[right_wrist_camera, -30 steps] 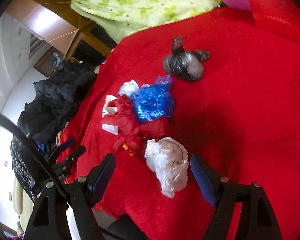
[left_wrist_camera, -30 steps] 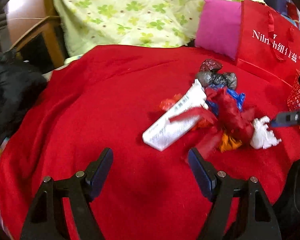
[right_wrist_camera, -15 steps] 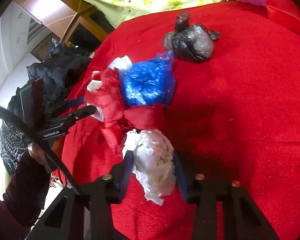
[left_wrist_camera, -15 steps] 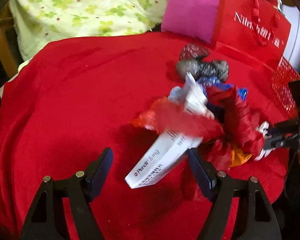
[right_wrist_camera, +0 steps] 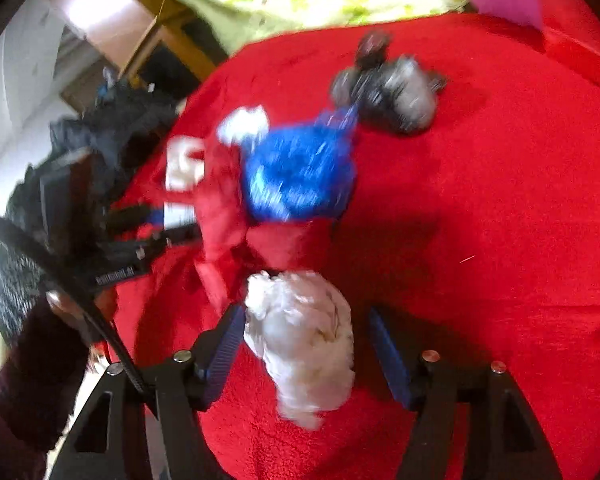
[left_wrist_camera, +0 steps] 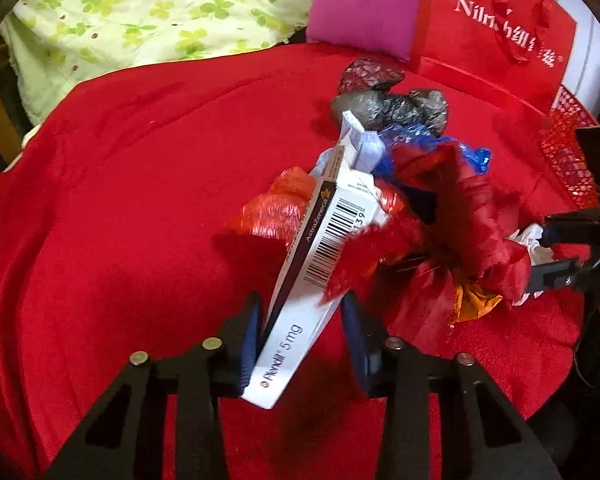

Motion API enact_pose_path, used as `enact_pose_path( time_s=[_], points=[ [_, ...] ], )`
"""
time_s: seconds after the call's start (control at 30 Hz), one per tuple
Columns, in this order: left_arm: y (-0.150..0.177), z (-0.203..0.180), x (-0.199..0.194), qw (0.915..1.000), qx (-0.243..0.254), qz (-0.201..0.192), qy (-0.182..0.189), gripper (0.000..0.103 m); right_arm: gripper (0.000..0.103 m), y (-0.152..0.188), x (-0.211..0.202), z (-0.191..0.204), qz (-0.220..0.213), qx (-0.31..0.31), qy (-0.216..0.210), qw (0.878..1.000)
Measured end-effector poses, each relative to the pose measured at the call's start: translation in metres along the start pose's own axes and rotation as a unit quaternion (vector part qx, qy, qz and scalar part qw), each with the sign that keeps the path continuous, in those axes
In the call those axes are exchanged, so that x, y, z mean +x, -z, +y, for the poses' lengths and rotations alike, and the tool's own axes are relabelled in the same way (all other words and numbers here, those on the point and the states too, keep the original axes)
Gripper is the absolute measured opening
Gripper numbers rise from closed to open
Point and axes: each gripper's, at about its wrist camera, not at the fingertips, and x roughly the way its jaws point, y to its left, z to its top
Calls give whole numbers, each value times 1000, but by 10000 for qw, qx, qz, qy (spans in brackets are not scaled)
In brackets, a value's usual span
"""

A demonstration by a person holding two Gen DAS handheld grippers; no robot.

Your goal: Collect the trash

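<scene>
Here, red blanket (left_wrist_camera: 120,200): covers the whole surface; all the trash lies on its right half, the left half is bare
red paper bag (left_wrist_camera: 492,40): stands at the far right, with a red mesh basket (left_wrist_camera: 568,152) just beside it; either could be where the trash goes, I cannot tell which
trash heap: a red plastic bag (left_wrist_camera: 472,216), a blue bag (right_wrist_camera: 300,172) and a grey bag (left_wrist_camera: 392,108) bunched together, the grey one farthest
white box (left_wrist_camera: 320,260): tipped on its edge, near end between the fingers (left_wrist_camera: 249,340) of the left gripper (left_wrist_camera: 300,312), far end resting in the heap
left gripper: its jaws have just been closing and now clamp the box, one pad flat on its left side, the other at its right side with a shred of red bag caught there
white paper wad (right_wrist_camera: 304,336): nearest piece, touching the red bag
right gripper (right_wrist_camera: 304,316): its jaws have just been opening; they straddle the wad, left pad touching it, right pad apart, so nothing is held
step: the pick-up, box secured and wad not
next move: probably squeeze the wad again, then lift the box clear without dragging the red bag along
</scene>
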Motion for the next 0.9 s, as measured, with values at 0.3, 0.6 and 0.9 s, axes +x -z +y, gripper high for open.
enact_pose_path(
  time_s=[0.3,0.6,0.9],
  points=[
    [29,0,-36,9969,-727,-243,-144,37,32,5,-29,14,-430,-192,-119,9988],
    [74,-10,-74,9872,-1515,-428,-237,37,32,20,-75,6,-1166,58,-230,9929],
    [88,-31,-103,9765,-2011,-713,-313,37,32,34,-122,-27,-1897,781,-490,9775]
  ],
)
